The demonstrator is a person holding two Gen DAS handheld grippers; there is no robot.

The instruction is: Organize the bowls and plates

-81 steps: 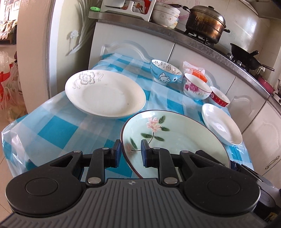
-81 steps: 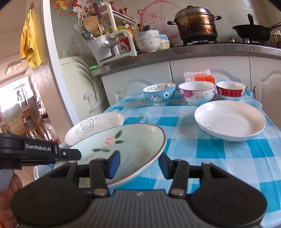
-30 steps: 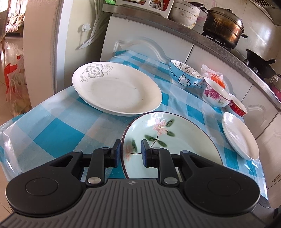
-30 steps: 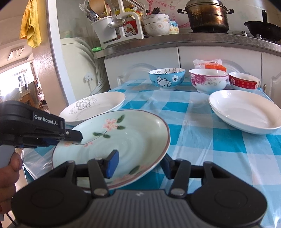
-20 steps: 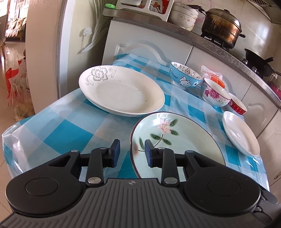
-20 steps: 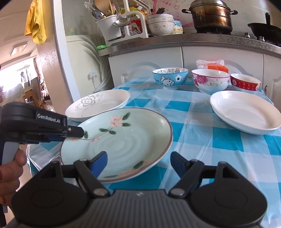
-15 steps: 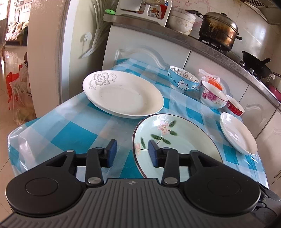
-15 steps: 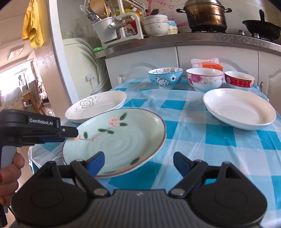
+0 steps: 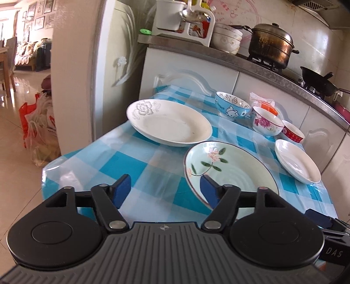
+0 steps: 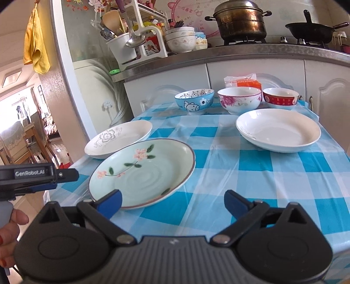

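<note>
A pale green flowered plate [image 9: 231, 170] [image 10: 144, 170] lies on the checked tablecloth near the front edge. A large white plate with a grey flower [image 9: 168, 122] [image 10: 118, 138] lies behind it to the left. A plain white plate [image 9: 297, 160] [image 10: 277, 130] lies to the right. A blue cartoon bowl [image 9: 233, 107] [image 10: 194, 100], a rose-patterned bowl [image 9: 266, 124] [image 10: 239, 99] and a red bowl [image 9: 292, 133] [image 10: 281, 97] stand in a row at the back. My left gripper [image 9: 165, 187] is open and empty, just off the green plate's left rim. My right gripper [image 10: 172, 200] is open and empty at its near rim.
A white cabinet front rises right behind the table [image 10: 262, 174]. On the counter above stand a utensil rack [image 10: 131, 41], stacked bowls [image 10: 180, 39], a steamer pot [image 10: 240, 19] and a black wok [image 10: 310, 31]. An orange packet [image 10: 242, 82] lies behind the bowls. Plastic bags [image 9: 37, 131] sit on the floor at left.
Both grippers have let go of the green plate, opened wide and pulled back. The plate now rests flat on the tablecloth.
</note>
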